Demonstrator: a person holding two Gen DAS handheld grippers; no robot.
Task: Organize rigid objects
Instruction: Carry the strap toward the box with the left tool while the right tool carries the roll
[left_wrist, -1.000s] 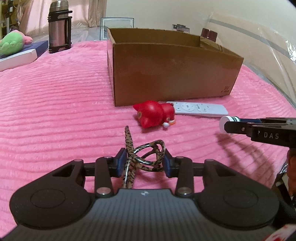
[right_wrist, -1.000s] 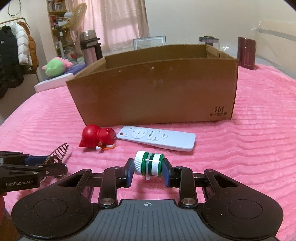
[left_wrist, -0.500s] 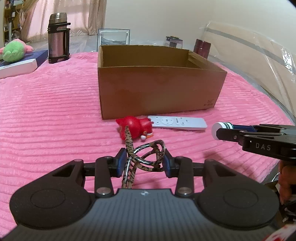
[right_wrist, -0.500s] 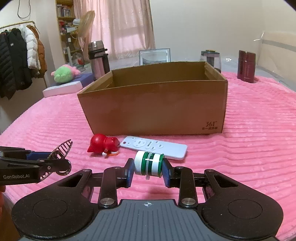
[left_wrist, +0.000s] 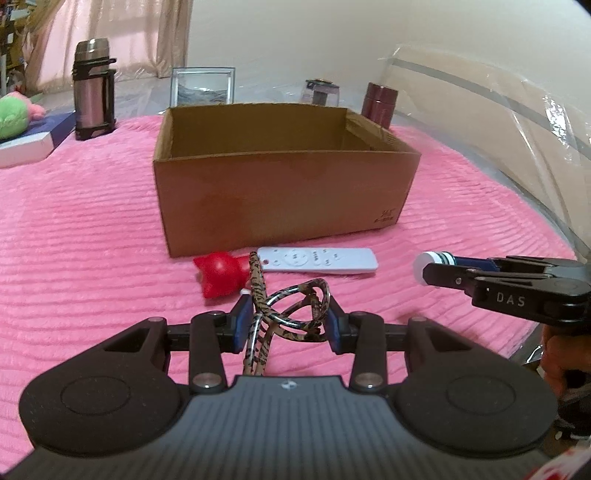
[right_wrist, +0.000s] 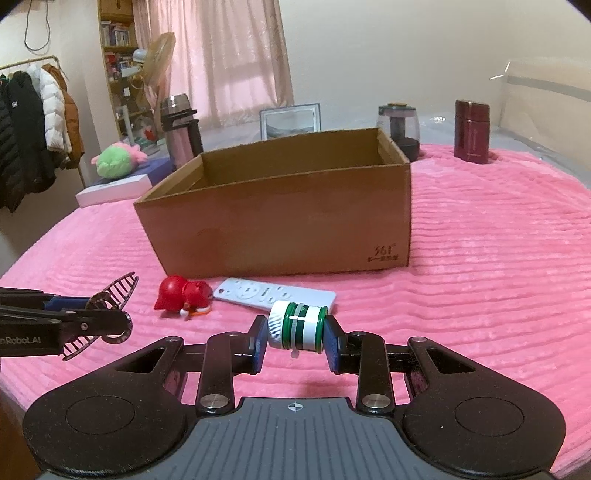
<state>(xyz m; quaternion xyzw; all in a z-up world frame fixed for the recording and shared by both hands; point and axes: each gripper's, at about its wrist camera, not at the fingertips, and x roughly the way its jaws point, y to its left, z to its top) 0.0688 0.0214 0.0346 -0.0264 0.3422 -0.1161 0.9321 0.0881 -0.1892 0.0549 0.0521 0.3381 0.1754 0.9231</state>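
My left gripper (left_wrist: 286, 319) is shut on a leopard-print hair claw clip (left_wrist: 284, 314), held above the pink blanket; the clip also shows in the right wrist view (right_wrist: 107, 310). My right gripper (right_wrist: 295, 341) is shut on a small green-and-white round container (right_wrist: 297, 325), seen end-on in the left wrist view (left_wrist: 428, 264). An open cardboard box (left_wrist: 280, 199) stands ahead of both grippers (right_wrist: 288, 221). A red cat figurine (left_wrist: 219, 273) and a white remote (left_wrist: 317, 260) lie on the blanket in front of the box, below and beyond the grippers.
A steel thermos (left_wrist: 92, 88), picture frame (left_wrist: 203, 86), glass jar (right_wrist: 399, 129) and maroon flask (right_wrist: 472, 131) stand behind the box. A green plush (right_wrist: 118, 160) on a flat white box lies at the far left. Clear plastic sheeting (left_wrist: 517, 122) rises on the right.
Both grippers have risen and pulled back with their objects held. The box looks farther and lower, and its inside now shows. The figurine and remote have not moved.
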